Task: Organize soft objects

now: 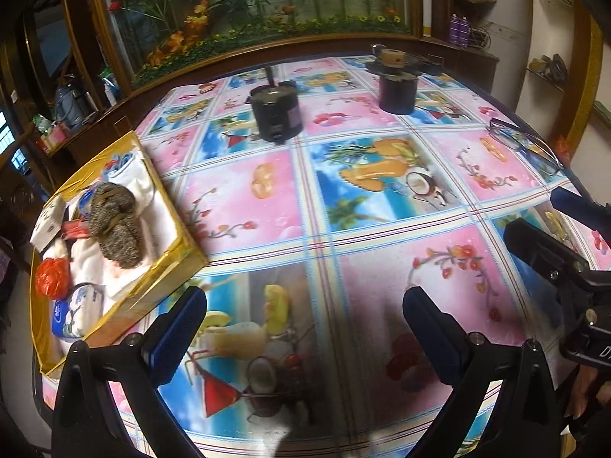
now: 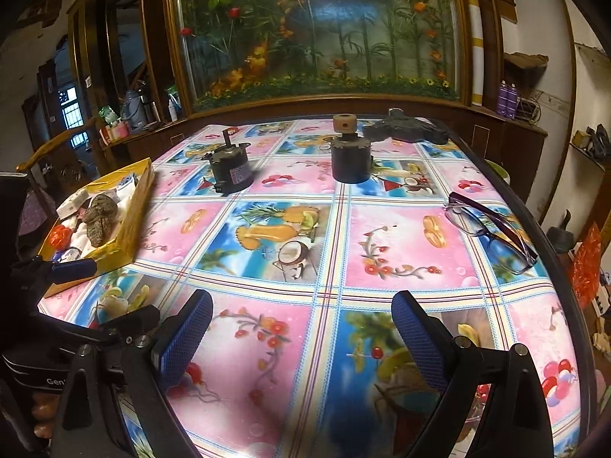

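At the far left edge of the counter (image 1: 343,229) I find a gold cardboard box (image 1: 168,267) holding the soft objects: a grey-brown knitted item (image 1: 114,225) on top of white cloths (image 1: 133,179), a red-orange plastic bag (image 1: 51,276) and blue-and-white packets (image 1: 68,313) toward the near end. I judge that the gathering is largely done, since no soft object lies loose on the patterned cloth.

My left gripper (image 1: 305,332) hovers just beside the box's near corner, jaws wide apart and holding nothing. My right gripper (image 2: 301,339) hangs over the near middle of the counter, jaws likewise apart and empty.

Further back stand two dark motors, one (image 2: 229,171) left of centre and one with a tan pulley (image 2: 349,160) right of it; both are hard, and I take it they stay out of the box. At the right edge lie purple-framed spectacles (image 2: 492,233), folded open, well apart from both grippers.
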Demonstrator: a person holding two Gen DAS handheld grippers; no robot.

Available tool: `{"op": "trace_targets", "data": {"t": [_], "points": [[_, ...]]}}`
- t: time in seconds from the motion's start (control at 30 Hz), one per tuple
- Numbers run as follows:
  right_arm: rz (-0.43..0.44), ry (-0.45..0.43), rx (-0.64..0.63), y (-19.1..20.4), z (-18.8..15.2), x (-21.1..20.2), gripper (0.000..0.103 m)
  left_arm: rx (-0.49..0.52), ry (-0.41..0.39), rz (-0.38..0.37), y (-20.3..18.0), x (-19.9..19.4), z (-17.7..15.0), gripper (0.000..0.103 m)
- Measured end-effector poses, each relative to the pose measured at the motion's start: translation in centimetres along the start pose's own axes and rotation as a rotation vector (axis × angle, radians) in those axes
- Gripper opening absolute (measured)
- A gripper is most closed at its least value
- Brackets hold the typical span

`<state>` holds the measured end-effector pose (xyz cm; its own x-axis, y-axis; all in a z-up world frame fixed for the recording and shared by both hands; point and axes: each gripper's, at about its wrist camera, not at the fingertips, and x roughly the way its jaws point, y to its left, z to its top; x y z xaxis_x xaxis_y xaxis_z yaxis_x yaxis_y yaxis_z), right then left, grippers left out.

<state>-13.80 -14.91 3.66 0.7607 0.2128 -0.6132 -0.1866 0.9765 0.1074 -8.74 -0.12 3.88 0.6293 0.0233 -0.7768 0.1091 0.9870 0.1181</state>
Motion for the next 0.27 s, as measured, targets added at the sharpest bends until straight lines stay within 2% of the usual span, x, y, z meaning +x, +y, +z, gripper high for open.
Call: {"op": "trace_targets", "data": {"t": [0.17,0.27], "points": [[-0.002,0.013,-0.003,0.16,0.21,0.39,0.097,0.02,0.008,-0.003,-0.31,0.03,-0.18,0.102],[-0.005,0.02,-0.002,0.31,0.29,0.6,0.097,0.046,-0.015,0.03,-0.61,-0.27,-0.45,0.102]]}}
